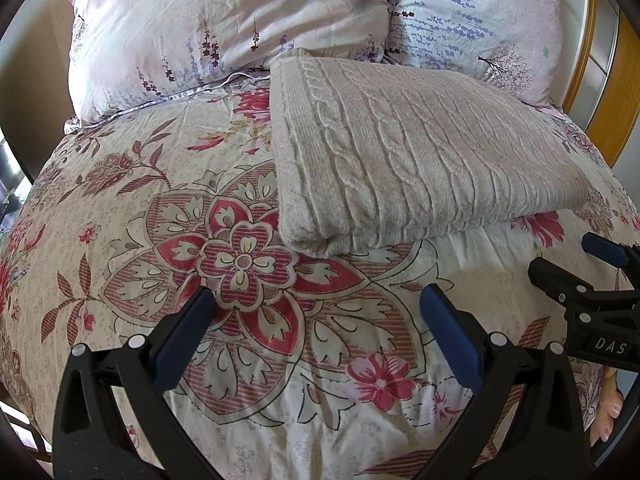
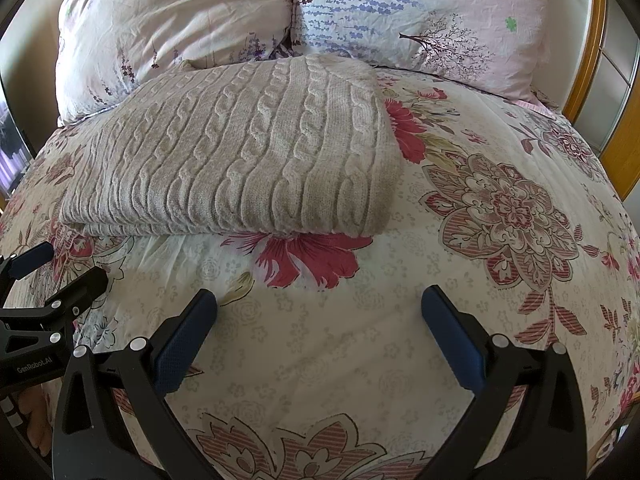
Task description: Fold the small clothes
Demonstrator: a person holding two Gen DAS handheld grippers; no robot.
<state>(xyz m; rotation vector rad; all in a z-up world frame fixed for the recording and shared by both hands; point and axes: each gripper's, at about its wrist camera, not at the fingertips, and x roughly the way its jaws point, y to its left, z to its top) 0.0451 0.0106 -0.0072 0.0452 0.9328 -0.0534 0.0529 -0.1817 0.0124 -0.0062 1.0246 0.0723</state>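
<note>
Bed [image 1: 120,208] with floral cover: folded knit sweater [image 1: 400,144] lies ahead of both jaws, untouched. Left gripper [image 1: 316,312] and right gripper [image 2: 318,312] spread, empty. If refolding, pinch near-edge corners evenly.

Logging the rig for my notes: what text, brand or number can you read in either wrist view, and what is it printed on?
"DAS": white letters on the black body of the right gripper, cut off at the frame edge, so possibly part of a longer word.
"GenRobot.AI": small white print on the black body of the left gripper.
No readable text on the folded knit sweater, pillows or bedspread.
</note>
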